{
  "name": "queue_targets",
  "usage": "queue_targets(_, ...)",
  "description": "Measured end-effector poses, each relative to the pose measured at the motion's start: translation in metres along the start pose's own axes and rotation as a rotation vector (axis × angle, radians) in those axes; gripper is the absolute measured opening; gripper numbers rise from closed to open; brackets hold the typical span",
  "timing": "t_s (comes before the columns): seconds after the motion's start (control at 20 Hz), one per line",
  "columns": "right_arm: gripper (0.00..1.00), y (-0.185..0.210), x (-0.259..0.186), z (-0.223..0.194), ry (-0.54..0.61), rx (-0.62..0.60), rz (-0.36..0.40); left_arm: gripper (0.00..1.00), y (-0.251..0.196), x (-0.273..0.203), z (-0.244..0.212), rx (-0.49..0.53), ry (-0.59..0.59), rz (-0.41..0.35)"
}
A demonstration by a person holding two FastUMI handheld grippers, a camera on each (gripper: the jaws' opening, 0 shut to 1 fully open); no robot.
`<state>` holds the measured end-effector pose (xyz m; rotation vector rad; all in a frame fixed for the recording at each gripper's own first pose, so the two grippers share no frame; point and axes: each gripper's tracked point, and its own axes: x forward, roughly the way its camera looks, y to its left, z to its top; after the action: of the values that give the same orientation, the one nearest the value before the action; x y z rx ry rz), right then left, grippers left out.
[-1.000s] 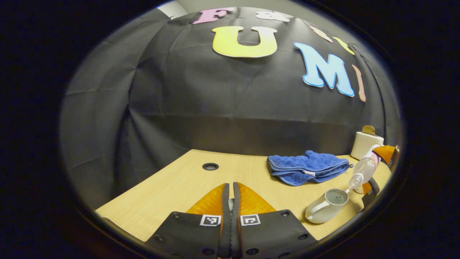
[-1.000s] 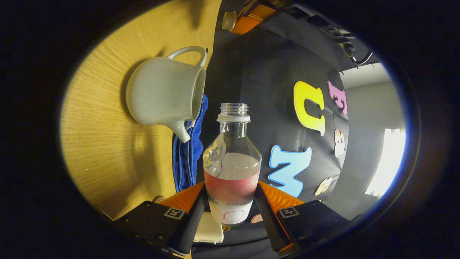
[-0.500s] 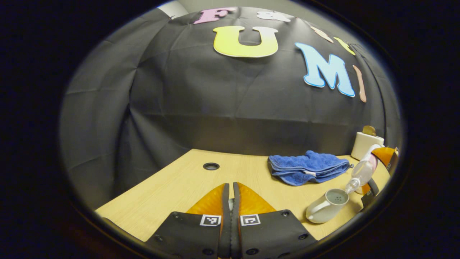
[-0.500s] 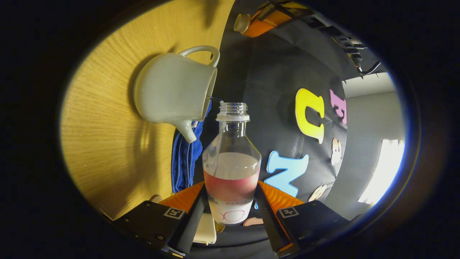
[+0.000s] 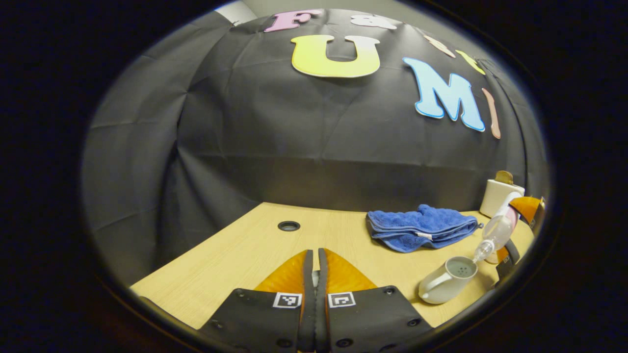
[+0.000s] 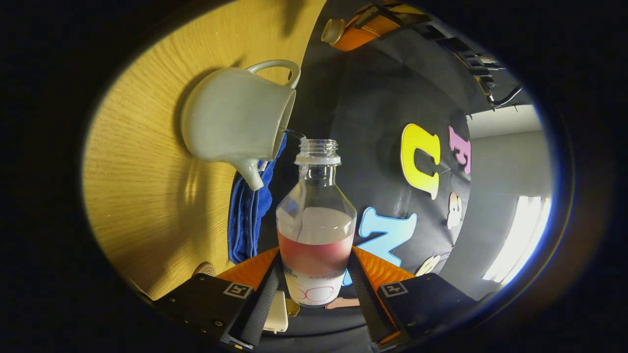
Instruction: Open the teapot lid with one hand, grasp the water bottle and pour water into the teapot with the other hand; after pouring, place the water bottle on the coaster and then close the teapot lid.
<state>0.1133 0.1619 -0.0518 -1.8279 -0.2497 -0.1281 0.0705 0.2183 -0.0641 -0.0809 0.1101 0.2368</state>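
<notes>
The right gripper is holding the clear plastic water bottle with the pink label, one finger pressing on each side of its lower body. The bottle is tipped over, and a thin stream is leaving its open mouth toward the rim of the pale grey ceramic teapot. This looks like the pouring step.

To do it well, the mouth should stay directly over the open top of the teapot, and the tilt should grow slowly, so that the stream is not falling on the light wooden table. The grip should stay low on the bottle and firm.

The left gripper is hanging above the front edge of the table, with its fingers almost together. In the right gripper view it is seen farther off, carrying one small pale lid, probably the lid of the teapot. From this view I cannot tell how the fingers are pressing on it.

The teapot is standing near the right edge of the table, the blue folded towel behind it. Near the far right corner is one cream box-shaped object.

Counting: one teapot, one bottle, one lid, one towel, one round hole in the table, two grippers. A small round disc by the table edge may be the coaster.
</notes>
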Motion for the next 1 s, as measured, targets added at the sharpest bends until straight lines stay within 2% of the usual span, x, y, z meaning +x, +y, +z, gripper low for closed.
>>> queue_targets(0.35, 0.78, -0.003, 0.001, -0.001, -0.011, -0.013, -0.005, 0.06, 0.0, 0.001, -0.001, -0.003, 0.008, -0.005)
queue_targets(0.6, 0.78, -0.015, 0.005, 0.003, -0.031, -0.028, -0.049, 0.07, 0.0, 0.0, -0.001, -0.007, 0.009, -0.008)
queue_targets(1.0, 0.78, -0.021, 0.01, 0.004, -0.055, -0.059, -0.059, 0.07, -0.001, 0.0, -0.001, -0.013, 0.011, -0.016)
